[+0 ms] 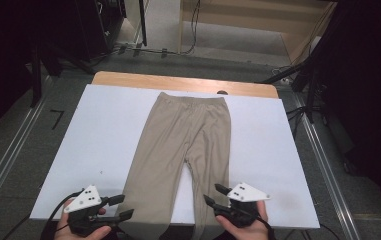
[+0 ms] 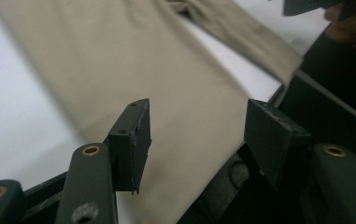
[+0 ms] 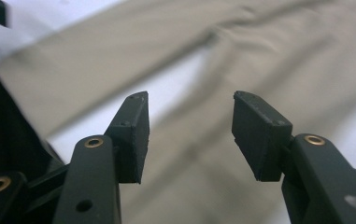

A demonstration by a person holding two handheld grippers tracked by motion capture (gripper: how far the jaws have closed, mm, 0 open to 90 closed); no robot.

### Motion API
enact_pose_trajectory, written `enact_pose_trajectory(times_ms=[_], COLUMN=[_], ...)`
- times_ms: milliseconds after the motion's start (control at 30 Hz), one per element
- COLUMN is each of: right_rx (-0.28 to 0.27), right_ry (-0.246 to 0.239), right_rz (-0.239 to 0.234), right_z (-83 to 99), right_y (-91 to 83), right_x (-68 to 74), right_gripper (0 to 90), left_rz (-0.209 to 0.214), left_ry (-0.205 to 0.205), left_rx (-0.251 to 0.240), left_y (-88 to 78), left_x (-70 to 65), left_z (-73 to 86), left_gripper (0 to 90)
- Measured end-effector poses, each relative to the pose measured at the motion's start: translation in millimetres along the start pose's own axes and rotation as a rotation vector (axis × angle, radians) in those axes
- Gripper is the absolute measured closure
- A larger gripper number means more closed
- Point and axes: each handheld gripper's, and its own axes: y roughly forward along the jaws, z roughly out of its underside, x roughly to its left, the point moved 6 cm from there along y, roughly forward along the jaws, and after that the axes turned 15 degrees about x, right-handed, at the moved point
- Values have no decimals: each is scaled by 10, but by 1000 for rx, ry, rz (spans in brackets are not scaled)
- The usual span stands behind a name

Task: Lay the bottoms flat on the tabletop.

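Observation:
A pair of beige trousers [image 1: 188, 135] lies flat on the white table top [image 1: 103, 130], waistband at the far side, both legs running toward me and their ends hanging over the near edge. My left gripper [image 1: 124, 206] is held at the near edge beside the left leg, jaws open and empty. In the left gripper view the left gripper [image 2: 198, 112] hovers over that leg's cloth [image 2: 119, 56]. My right gripper [image 1: 212, 193] sits by the right leg, also open. Its own view shows the right gripper [image 3: 189, 100] above the cloth [image 3: 259, 56], touching nothing.
A bare wooden strip [image 1: 128, 79] borders the table's far side. Metal rails [image 1: 8, 160] run along the floor on both sides. Cables and dark stands [image 1: 308, 75] sit beyond the far corners. White surface lies to either side of the trousers.

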Motion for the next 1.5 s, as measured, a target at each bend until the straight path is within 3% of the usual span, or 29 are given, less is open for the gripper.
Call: enact_pose_trajectory(times_ms=[133,267,333,500,633,700,833,900,967,1000,1067,1233,1500], right_rx=[28,60,68,73,62,57,53,55,58,57,52,49,52], right_ry=[46,71,78,82,88,95,95,91,95,94,92,108,106], right_rz=[31,45,40,33,39,42,44,48,45,46,47,52,46], right_z=[248,445,510,568,591,594,594,592,590,587,582,591,571], right_y=[-84,-104,-105,-92,-117,-131,-121,-112,-106,-104,-108,-123,-82], right_x=[-177,-245,-249,-229,-248,-262,-270,-269,-254,-251,-252,-287,-246], right_gripper=[466,476,478,478,478,480,480,480,480,480,480,480,480], left_rz=[39,73,71,64,33,20,-88,-139,-105,-103,-102,-35,-31], left_ry=[55,108,124,112,62,68,82,98,93,102,119,81,38], left_rx=[33,64,82,116,147,162,166,160,158,153,151,99,81], left_y=[287,602,762,1118,1313,1380,1402,1405,1400,1393,1344,1097,882], left_x=[-264,-534,-634,-772,-761,-778,-816,-814,-813,-812,-803,-678,-412], left_z=[-209,-399,-488,-669,-727,-722,-733,-726,-717,-713,-715,-765,-649], left_gripper=[421,421,421,423,436,462,555,670,850,894,900,900,900])
